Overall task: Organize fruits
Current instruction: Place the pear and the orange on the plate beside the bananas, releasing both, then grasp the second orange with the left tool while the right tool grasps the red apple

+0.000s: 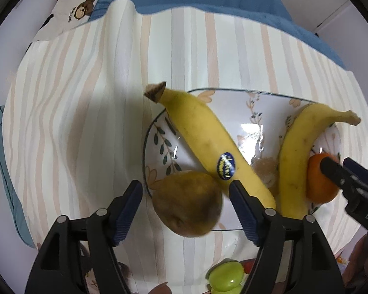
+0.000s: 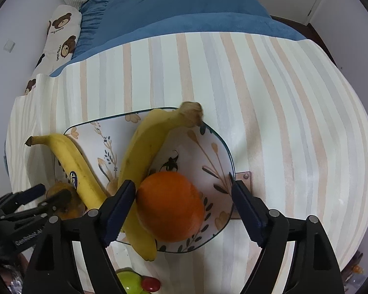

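A flower-patterned plate (image 1: 233, 107) (image 2: 208, 152) lies on a striped cloth. It holds a stickered banana (image 1: 203, 134) (image 2: 73, 161), a second banana (image 1: 296, 147) (image 2: 144, 147), an orange (image 1: 319, 183) (image 2: 170, 205) and a brown pear (image 1: 186, 203) (image 2: 55, 188). My left gripper (image 1: 185, 196) points down over the pear, open, its pads standing clear on both sides. My right gripper (image 2: 182, 191) is open around the orange. The orange lies close against the left pad, while the right pad is well away from it. One right finger (image 1: 331, 169) shows in front of the orange in the left wrist view.
The striped cloth (image 1: 85, 122) covers the table. Just off the plate's near edge lie green grapes (image 1: 225, 276) (image 2: 130, 279) and a small red fruit (image 2: 151, 284). Behind the table are blue bedding (image 2: 184, 7) and a bear-print pillow (image 2: 63, 29).
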Demonstrator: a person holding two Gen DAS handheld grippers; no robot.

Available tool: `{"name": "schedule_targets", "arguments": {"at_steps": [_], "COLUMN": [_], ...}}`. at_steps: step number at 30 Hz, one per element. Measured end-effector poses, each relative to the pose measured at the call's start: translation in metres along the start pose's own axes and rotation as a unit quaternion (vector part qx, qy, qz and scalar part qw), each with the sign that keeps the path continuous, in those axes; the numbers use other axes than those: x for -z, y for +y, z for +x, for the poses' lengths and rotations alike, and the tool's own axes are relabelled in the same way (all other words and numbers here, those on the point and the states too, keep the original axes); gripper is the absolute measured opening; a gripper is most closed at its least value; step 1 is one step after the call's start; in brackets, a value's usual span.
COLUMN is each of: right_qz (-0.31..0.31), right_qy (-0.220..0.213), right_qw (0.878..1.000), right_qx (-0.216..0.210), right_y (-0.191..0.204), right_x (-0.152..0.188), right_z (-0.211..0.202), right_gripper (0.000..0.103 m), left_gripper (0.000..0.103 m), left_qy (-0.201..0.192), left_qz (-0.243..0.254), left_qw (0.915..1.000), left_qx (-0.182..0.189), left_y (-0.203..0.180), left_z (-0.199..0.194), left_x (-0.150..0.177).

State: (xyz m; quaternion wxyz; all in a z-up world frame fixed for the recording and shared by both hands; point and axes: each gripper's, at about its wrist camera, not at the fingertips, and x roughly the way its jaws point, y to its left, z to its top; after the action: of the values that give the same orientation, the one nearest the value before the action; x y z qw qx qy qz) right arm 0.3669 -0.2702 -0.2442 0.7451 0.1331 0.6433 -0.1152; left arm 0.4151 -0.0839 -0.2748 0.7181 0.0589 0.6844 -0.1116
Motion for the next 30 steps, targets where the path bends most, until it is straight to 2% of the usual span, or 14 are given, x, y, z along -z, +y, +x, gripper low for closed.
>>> {"name": "schedule_targets", "arguments": {"at_steps": [4,9,14,18,23,30], "right_qz": [0.000,-0.008,-0.023,-0.034,-0.034,-0.039], "right_qy": [-0.008,-0.021,-0.038,-0.045,-0.055,-0.104], "right_qw": [1.000,1.000,0.999,0.998,0.998,0.994], "right_qx": [0.001,0.009,0.020,0.017,0.015,0.014], "right_y": [0.000,0.002,0.003,0.006,0.009,0.013], "right_x": [0.007,0.022,0.042,0.054,0.066,0.087], "right_z": [-0.008,-0.022,-0.037,-0.045,-0.056,-0.094], "right_gripper": [0.090,0.098,0.099,0.099,0.099,0.099], "left_gripper": [0.086,0.102,0.102,0.102,0.102,0.102], "left_qy": [-0.016,-0.043,-0.059,-0.069,-0.103,-0.144], "left_qz": [-0.003,-0.002,-0.008,-0.006,0.002,0.008], "left_qw": [0.9999,0.9987,0.9977,0.9974,0.9944,0.9891], "left_qx": [-0.002,-0.026,-0.032,-0.017,-0.023,-0.031], "left_y": [-0.001,0.001,0.001,0.005,0.006,0.006], "left_z": [-0.017,-0.035,-0.045,-0.053,-0.076,-0.107], "left_x": [0.008,0.025,0.043,0.054,0.069,0.091]}}
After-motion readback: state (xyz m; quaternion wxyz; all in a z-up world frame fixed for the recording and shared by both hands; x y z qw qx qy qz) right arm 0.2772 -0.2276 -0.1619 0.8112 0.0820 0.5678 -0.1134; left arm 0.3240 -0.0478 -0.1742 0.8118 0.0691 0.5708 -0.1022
